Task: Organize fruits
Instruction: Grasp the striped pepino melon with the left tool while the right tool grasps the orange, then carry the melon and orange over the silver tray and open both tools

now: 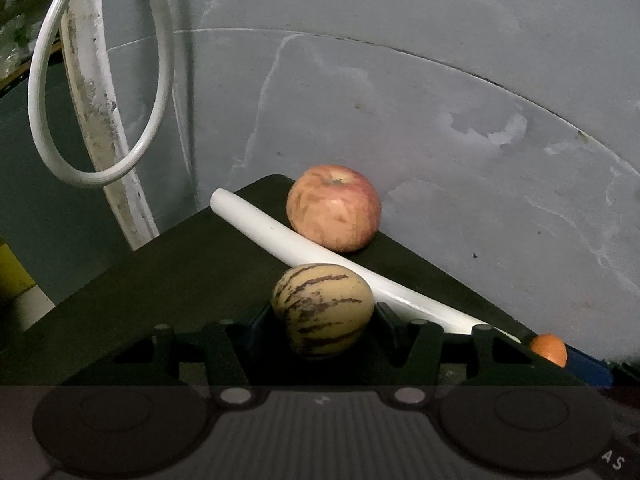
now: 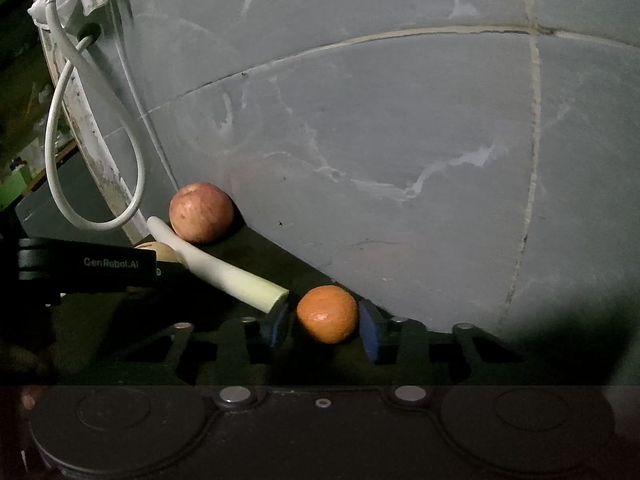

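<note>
A yellow fruit with dark purple stripes (image 1: 323,310) fills the gap of my left gripper (image 1: 323,322), whose fingers press on both its sides. An orange (image 2: 327,314) sits between the blue pads (image 2: 370,334) of my right gripper (image 2: 325,326), which is shut on it. Both fruits rest low on the dark tabletop (image 1: 160,280). A red apple (image 1: 334,208) stands at the table's far corner against the wall. A white leek stalk (image 1: 320,256) lies slantwise between the apple and the striped fruit. In the right wrist view, the apple (image 2: 201,213), the stalk (image 2: 224,272) and the left gripper's body (image 2: 86,264) appear at the left.
A grey, stained wall (image 1: 440,120) rises right behind the table's far edge. A white cable loop (image 1: 100,120) hangs at the left beside a worn white pipe (image 1: 96,112). Something yellow (image 1: 12,272) sits off the table's left side. The orange (image 1: 549,349) shows at the right.
</note>
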### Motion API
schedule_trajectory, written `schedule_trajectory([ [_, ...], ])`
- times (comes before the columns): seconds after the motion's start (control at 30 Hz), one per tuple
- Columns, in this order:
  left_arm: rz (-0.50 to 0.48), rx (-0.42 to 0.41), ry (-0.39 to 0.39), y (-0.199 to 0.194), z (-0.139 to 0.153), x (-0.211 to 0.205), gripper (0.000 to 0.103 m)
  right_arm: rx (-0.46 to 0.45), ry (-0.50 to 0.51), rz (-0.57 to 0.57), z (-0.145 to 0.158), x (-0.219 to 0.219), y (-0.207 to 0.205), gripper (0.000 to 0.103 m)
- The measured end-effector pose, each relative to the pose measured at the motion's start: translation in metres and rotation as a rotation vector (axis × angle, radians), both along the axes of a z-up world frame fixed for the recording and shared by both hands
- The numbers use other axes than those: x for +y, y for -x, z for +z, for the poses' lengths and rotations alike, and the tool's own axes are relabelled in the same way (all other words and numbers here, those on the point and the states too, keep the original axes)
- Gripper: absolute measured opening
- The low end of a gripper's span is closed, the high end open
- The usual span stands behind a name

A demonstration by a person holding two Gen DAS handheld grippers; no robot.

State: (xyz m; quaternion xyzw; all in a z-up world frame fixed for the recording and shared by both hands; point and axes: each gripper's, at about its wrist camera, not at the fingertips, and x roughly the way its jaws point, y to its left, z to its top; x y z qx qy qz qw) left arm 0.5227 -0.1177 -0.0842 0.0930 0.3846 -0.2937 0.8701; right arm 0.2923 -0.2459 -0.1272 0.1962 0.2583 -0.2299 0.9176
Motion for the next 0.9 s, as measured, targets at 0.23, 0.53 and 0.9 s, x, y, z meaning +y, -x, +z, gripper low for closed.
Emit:
schedule_trajectory([
  [0.23, -0.024, 0.014, 0.002, 0.011, 0.002, -0.003, 0.058, 0.004, -0.006, 0.015, 0.002, 0.000, 0.001, 0.036],
  [0.53, -0.048, 0.075, 0.033, 0.037, 0.006, -0.003, 0.058, -0.002, 0.016, 0.051, 0.010, 0.005, 0.020, 0.035],
  [0.9, -0.004, 0.161, 0.135, 0.086, 0.025, 0.022, 0.057, -0.002, 0.059, 0.135, 0.027, 0.018, 0.061, 0.035],
])
